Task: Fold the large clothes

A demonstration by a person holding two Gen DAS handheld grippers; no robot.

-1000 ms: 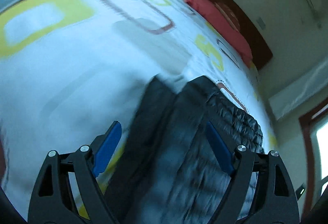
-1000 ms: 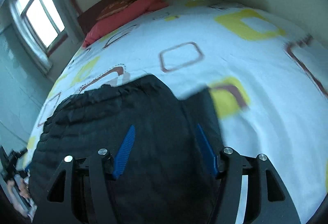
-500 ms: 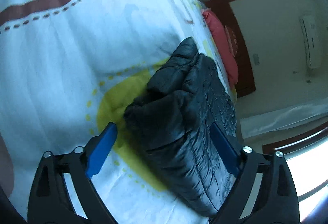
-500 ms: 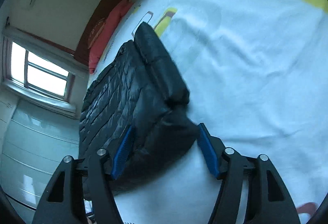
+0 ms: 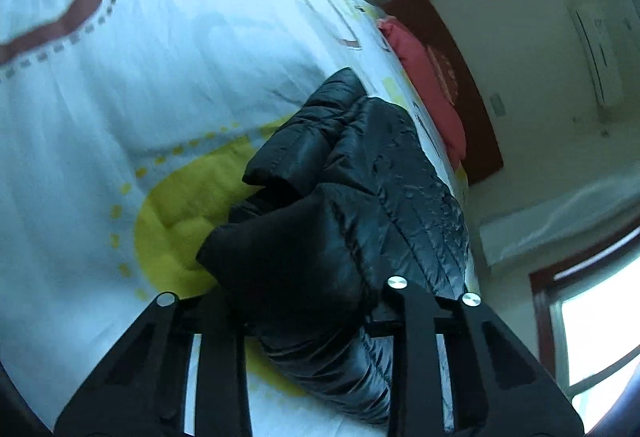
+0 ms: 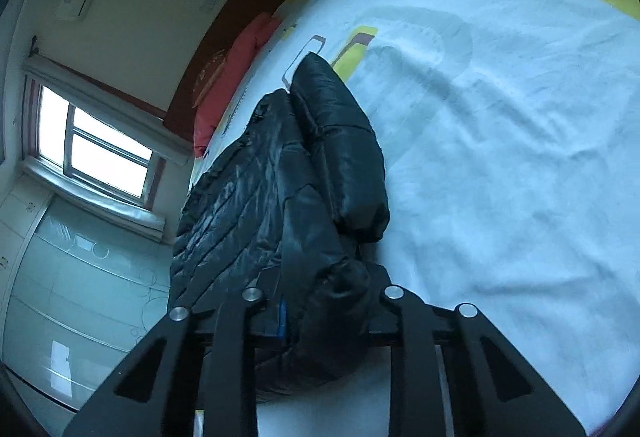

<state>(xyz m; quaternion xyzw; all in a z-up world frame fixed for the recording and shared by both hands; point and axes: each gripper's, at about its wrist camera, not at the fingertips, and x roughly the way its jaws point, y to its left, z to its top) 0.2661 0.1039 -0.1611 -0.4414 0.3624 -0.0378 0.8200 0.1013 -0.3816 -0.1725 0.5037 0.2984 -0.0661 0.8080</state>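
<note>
A black quilted puffer jacket (image 5: 360, 193) lies on the patterned white bedsheet (image 5: 120, 97), with a sleeve folded over its body. My left gripper (image 5: 308, 313) is shut on a thick fold of the jacket's near edge; its blue pads are hidden by the fabric. In the right wrist view the same jacket (image 6: 276, 189) stretches away from me. My right gripper (image 6: 320, 313) is shut on another bunch of the jacket's edge, with a sliver of blue pad showing.
Red pillows (image 5: 432, 93) and a dark wooden headboard (image 5: 472, 109) are at the far end of the bed. A window (image 6: 92, 153) and pale wardrobe doors (image 6: 72, 285) are to the left of the bed. White sheet (image 6: 500, 157) spreads right of the jacket.
Both grippers were open around the jacket edge half a second ago; both have now closed on the fabric. The cameras have dropped low against the bed.
</note>
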